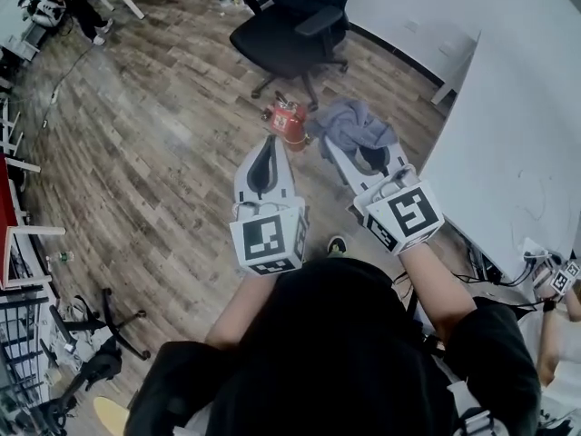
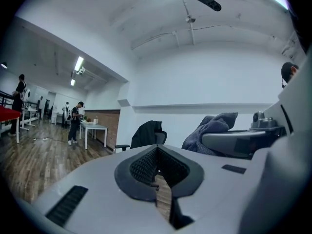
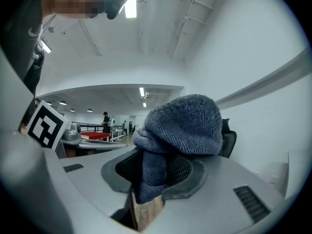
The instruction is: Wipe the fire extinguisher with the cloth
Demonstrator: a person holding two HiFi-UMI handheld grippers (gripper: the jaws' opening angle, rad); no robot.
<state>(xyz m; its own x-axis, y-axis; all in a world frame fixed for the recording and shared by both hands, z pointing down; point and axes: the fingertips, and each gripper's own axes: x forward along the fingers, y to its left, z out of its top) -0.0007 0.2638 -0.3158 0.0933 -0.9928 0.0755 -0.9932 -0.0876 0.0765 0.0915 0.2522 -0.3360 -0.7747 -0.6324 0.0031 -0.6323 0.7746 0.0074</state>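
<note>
Fire extinguisher [image 1: 289, 121]: red, on the wood floor [image 1: 163, 134], beside the base of the black office chair [image 1: 290, 25].
Left gripper [image 1: 264, 163]: jaws pressed together on nothing, held on the person's side of the fire extinguisher, apart from it.
Right gripper [image 1: 368, 157]: pinching the grey cloth [image 1: 356, 125], to the right of the fire extinguisher.
Cloth: bunched over the jaw tips, just right of the fire extinguisher; contact cannot be told.
</note>
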